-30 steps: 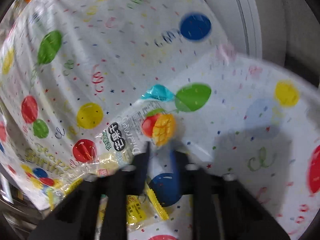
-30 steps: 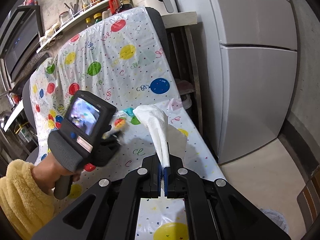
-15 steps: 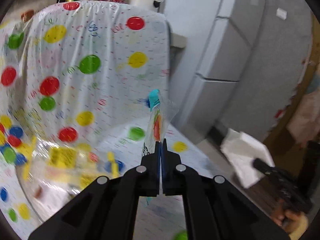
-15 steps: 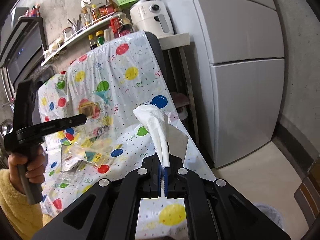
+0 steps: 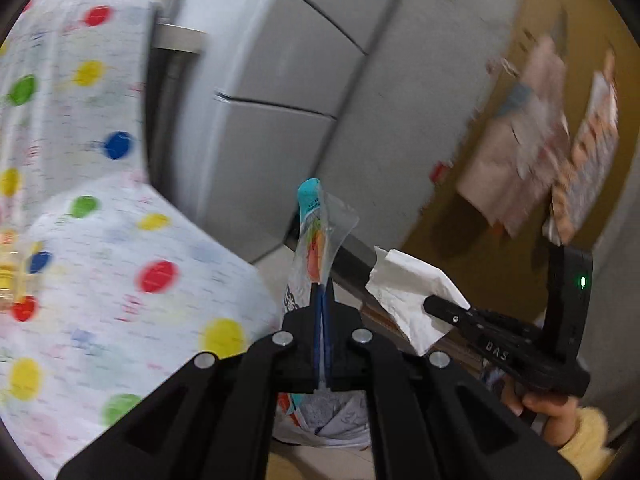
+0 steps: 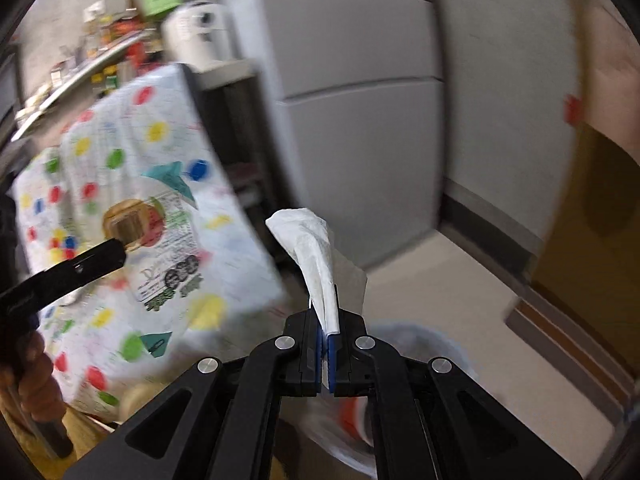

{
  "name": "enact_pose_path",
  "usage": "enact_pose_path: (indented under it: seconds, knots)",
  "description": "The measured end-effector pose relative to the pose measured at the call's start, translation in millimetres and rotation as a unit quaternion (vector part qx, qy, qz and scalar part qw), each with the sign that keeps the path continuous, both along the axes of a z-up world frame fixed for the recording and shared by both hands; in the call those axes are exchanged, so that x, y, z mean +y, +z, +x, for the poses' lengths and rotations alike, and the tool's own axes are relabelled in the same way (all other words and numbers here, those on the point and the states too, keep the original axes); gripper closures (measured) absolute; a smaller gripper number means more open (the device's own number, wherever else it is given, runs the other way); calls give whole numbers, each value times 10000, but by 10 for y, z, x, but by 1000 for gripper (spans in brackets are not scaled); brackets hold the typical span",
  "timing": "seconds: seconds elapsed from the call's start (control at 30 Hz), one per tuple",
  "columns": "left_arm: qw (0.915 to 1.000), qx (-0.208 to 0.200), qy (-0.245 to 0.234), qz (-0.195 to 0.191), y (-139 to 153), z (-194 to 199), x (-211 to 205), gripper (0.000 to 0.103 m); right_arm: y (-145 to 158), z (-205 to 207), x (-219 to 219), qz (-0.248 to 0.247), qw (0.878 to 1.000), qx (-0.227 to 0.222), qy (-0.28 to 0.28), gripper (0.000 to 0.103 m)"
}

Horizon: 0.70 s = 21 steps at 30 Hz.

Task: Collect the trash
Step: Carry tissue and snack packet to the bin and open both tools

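Note:
My left gripper [image 5: 322, 300] is shut on a clear dried-mango snack wrapper [image 5: 316, 236] with a teal top, held upright in the air past the table's edge. The wrapper also shows in the right wrist view [image 6: 168, 236], pinched by the left gripper [image 6: 120, 246]. My right gripper [image 6: 325, 320] is shut on a crumpled white tissue [image 6: 316, 248]; it shows in the left wrist view [image 5: 430, 302] with the tissue [image 5: 408, 292]. A bin lined with a white bag [image 5: 340, 416] sits below both grippers, and in the right wrist view [image 6: 420, 348].
A table with a balloon-print cloth [image 5: 120, 280] is at the left, with more wrappers [image 5: 10, 276] on it. A grey fridge [image 5: 300, 100] stands behind. A yellow-brown door [image 5: 500, 160] with hanging bags is at the right. A shelf with bottles [image 6: 100, 52] is far left.
Both grippers have swung right, away from the table toward the bin on the floor. The left gripper closed on the mango wrapper and lifted it off the cloth. The right still holds the tissue.

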State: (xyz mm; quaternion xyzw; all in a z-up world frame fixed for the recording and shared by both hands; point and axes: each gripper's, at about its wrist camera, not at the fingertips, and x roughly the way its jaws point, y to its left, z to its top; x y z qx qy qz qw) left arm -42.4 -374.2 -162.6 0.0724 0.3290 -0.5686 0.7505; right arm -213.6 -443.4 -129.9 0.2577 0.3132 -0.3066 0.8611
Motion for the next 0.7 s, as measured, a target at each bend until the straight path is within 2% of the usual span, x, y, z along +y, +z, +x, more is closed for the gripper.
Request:
enact_pose_path:
  seconds: [0.07,0.27,0.33,0.37,0.5,0.6,0.63,0.67,0.7]
  knots:
    - [9995,87,-232,205,-222,-184,-208,103,-241,-225,-84,299,9992,153,-237,101]
    - [9937,311,-574,916,-737,-442,-715,103,-810,-437,-224,968,9940,361,-346,101]
    - [9909,289,-610,1164,-864,-484,-861,103,-935,-435,-276,1080,9926,420,-358,100]
    - [9899,224,-585,1275,-914,-503,-916,103,-999,-425,-308,1114,9920,471,-370,96]
    - [9835,-81,-469,1747,-1082,-554,-1141,103,-1189,-301,-414,1253,9896,641,-291,96]
    - [9796,-13,-513,1943,-1193,-536,-1230,103,-1336,-216,-502,1463,9864,693,-294,96]
    - [9785,60,-541,1989,-1221,-520,-1246,103,-1369,-198,-520,1512,9856,714,-271,90]
    - [9773,117,-532,2048,-1245,-489,-1253,103,-1400,-180,-528,1556,9845,757,-268,73]
    - [9767,152,-515,2079,-1262,-468,-1253,103,-1420,-167,-536,1560,9843,773,-307,64]
